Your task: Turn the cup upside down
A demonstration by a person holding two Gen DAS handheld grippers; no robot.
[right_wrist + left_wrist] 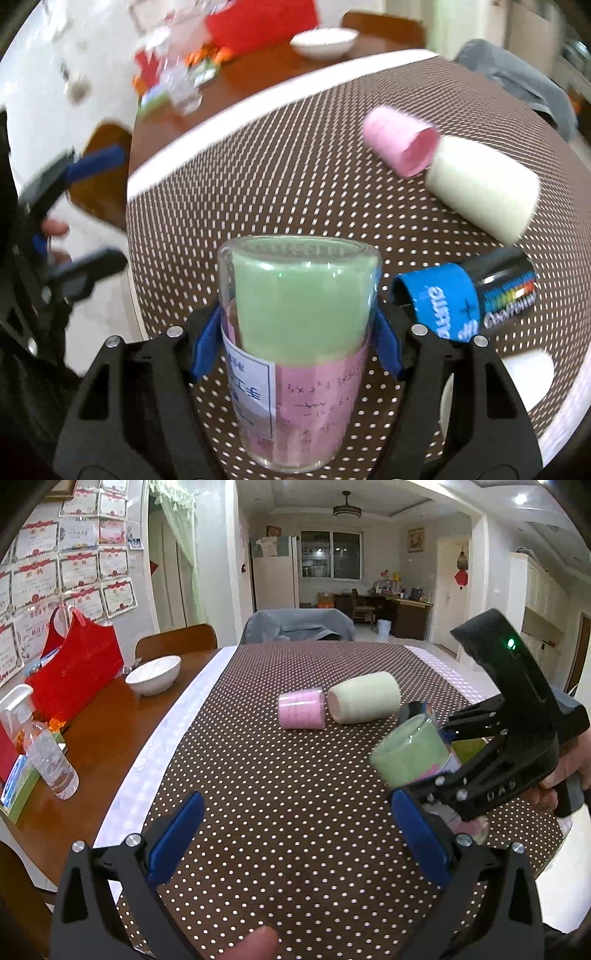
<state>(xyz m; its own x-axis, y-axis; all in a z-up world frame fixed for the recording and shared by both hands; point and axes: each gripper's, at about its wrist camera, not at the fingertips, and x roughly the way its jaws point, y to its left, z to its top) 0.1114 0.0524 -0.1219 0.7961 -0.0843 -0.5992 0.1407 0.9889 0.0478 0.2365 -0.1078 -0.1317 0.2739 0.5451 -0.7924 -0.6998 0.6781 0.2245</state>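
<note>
On the left of the left wrist view, a red bag point(75, 666), a white bowl point(153, 674) and a clear plastic bottle point(51, 762) are seen on the bare wood of the desk point(99, 731). The brown dotted cloth point(280, 775) covers the rest of the desk.

The left gripper point(291, 843) is held low over the near part of the cloth; its blue fingers point(177, 840) are spread wide apart with nothing between them.

Further in, near the middle of the cloth, a pink cup point(302, 708) and a pale yellow cup point(364, 698) lie on their sides, touching each other. In the right wrist view they are seen end to end, the open mouth of the pink cup point(400, 146) against one end of the pale yellow cup point(484, 190).

To the right, the right gripper point(297, 336) is clamped on a clear glass cup point(295, 350) lined with green and pink paper. The blue fingers point(205, 341) press its wall on both sides. The cup point(413, 753) is carried clear of the cloth and tilted, its closed base pointing away from the gripper.

A blue and black can point(465, 295) lies on its side on the cloth just right of the held cup. The right wrist view is blurred at its edges.
</note>
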